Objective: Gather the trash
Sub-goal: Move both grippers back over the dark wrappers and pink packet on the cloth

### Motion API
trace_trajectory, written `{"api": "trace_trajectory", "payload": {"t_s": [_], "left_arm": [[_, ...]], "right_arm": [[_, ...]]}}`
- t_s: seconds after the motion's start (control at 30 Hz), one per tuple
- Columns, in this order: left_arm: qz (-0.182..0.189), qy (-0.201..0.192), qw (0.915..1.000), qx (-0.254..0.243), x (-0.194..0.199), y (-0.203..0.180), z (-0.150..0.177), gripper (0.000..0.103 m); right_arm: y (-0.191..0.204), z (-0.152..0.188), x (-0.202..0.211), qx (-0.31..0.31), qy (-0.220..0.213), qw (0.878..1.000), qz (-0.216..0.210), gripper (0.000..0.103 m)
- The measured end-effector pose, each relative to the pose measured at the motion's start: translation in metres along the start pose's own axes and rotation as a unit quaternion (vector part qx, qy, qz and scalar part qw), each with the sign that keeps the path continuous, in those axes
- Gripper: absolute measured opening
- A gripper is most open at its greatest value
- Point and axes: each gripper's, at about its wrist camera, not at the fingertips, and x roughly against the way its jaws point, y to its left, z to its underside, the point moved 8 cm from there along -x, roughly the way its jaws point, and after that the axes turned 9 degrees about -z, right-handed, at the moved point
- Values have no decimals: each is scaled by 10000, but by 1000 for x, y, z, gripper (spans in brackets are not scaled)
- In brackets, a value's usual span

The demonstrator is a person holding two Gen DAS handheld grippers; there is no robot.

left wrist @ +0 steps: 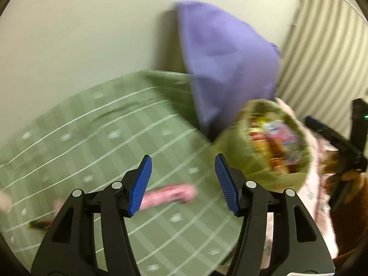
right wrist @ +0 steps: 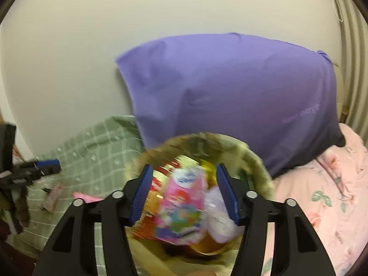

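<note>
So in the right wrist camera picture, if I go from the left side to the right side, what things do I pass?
Black-and-blue left gripper → small pink wrapper on the green checked sheet → round olive-green bin full of colourful packets → pink flowered blanket. The big purple pillow stretches behind, so I left it out of the order.

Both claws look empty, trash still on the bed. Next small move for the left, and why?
Probably reach the left claw, open and empty, down to the pink crumpled wrapper lying on the green checked bedsheet just beyond its tips. The olive-green bag full of colourful packaging sits open beside it, under the open right claw.
</note>
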Motion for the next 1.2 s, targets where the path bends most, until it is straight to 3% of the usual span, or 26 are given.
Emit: {"api": "trace_trajectory", "payload": {"t_s": [0.2,0.43,0.57,0.8,1.0,1.1,1.2], "left_arm": [[-827,-152,9943,656,19,85,25,54],[-1670,-168,9722,1630,51,180,65,54],[-1970,-154,9619,1887,67,210,84,54],[-2353,-92,9477,2155,92,234,111,54],[-2514,43,9459,2049,104,232,129,54],[-2562,99,9445,2054,109,234,139,54],[-2561,171,9423,2151,107,238,148,55]], "right_arm": [[53,-7,-25,234,88,9972,-706,65],[127,9,-68,783,530,9842,-1500,65],[168,25,-92,1175,872,9720,-1837,65],[233,62,-144,1578,1528,9500,-2220,64],[284,99,-184,1510,2068,9322,-2556,64],[316,121,-198,1494,2366,9111,-3026,64],[345,139,-219,1532,2671,8973,-3163,59]]}}
